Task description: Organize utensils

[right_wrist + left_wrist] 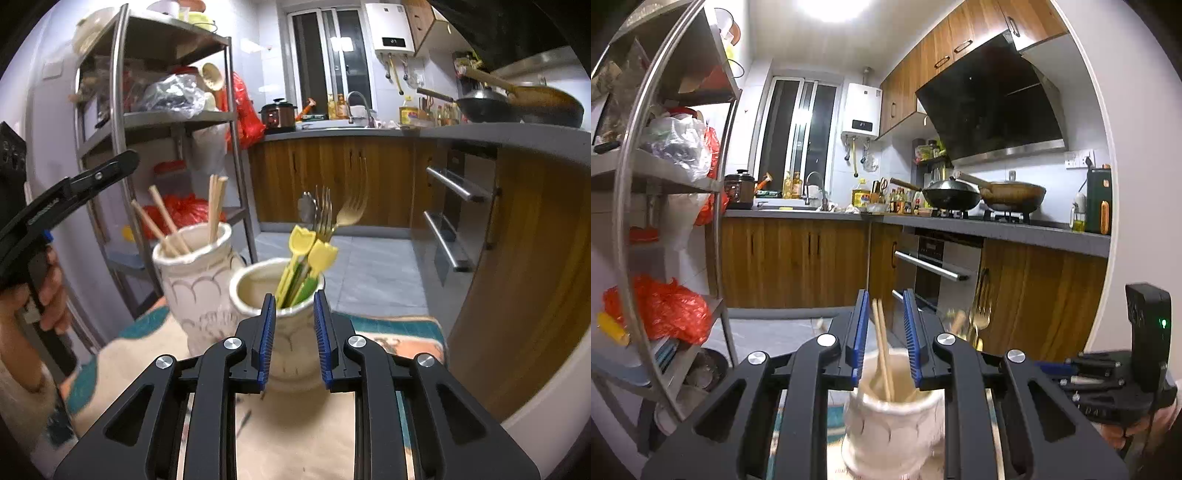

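Blue pads of the right gripper are being held apart, with nothing between them, just in front of the near jar, where forks and yellow-topped utensils are standing. In the left wrist view the left gripper is also being held apart, above the other jar, and a pair of chopsticks is rising between its pads; whether the pads are touching them cannot be told, but no grip is being seen. Both jars are standing close together on a patterned cloth, the chopstick jar to the left. The sorting is judged nearly finished. If the chopsticks are to be tidied, they should be taken low on the shaft and closed on gently, so that the jar, which looks top-heavy, is not being tipped against its neighbour.
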A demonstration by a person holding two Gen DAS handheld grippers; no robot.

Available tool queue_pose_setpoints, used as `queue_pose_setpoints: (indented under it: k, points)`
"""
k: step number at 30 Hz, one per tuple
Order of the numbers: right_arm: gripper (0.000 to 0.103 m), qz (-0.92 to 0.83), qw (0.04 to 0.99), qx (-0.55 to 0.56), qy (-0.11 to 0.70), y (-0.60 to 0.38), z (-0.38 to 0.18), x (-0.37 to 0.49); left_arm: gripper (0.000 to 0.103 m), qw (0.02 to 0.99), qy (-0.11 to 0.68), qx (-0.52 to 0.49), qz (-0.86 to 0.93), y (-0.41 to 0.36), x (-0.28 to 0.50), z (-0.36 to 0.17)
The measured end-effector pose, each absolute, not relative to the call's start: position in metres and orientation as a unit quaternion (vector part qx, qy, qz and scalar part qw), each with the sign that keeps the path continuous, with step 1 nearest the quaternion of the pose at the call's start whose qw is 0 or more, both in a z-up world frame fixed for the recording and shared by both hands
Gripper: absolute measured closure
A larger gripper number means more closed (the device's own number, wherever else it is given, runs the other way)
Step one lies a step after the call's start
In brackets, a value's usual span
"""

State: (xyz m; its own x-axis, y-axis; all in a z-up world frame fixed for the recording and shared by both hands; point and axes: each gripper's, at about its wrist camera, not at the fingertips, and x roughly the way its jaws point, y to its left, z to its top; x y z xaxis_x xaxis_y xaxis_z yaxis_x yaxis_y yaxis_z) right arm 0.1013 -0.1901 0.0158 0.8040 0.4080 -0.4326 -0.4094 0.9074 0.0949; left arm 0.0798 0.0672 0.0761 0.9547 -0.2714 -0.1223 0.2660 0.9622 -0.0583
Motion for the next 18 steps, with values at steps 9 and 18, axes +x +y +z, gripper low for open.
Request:
queue_pose_setpoints:
  k: [9, 18]
  points:
    - [0.043, 0.204, 0.951, 0.000, 0.230, -0.192, -0.001, 0.084, 0.045, 0.986, 0.123, -0.021, -0.114, 0.072, 0.054, 0.028]
    - [0.012, 0.177, 0.966, -0.029, 0.184, -0.188, -0.011, 0.072, 0.012, 0.988, 0.132, 0.001, -0.078, 0.075, 0.041, -0.004]
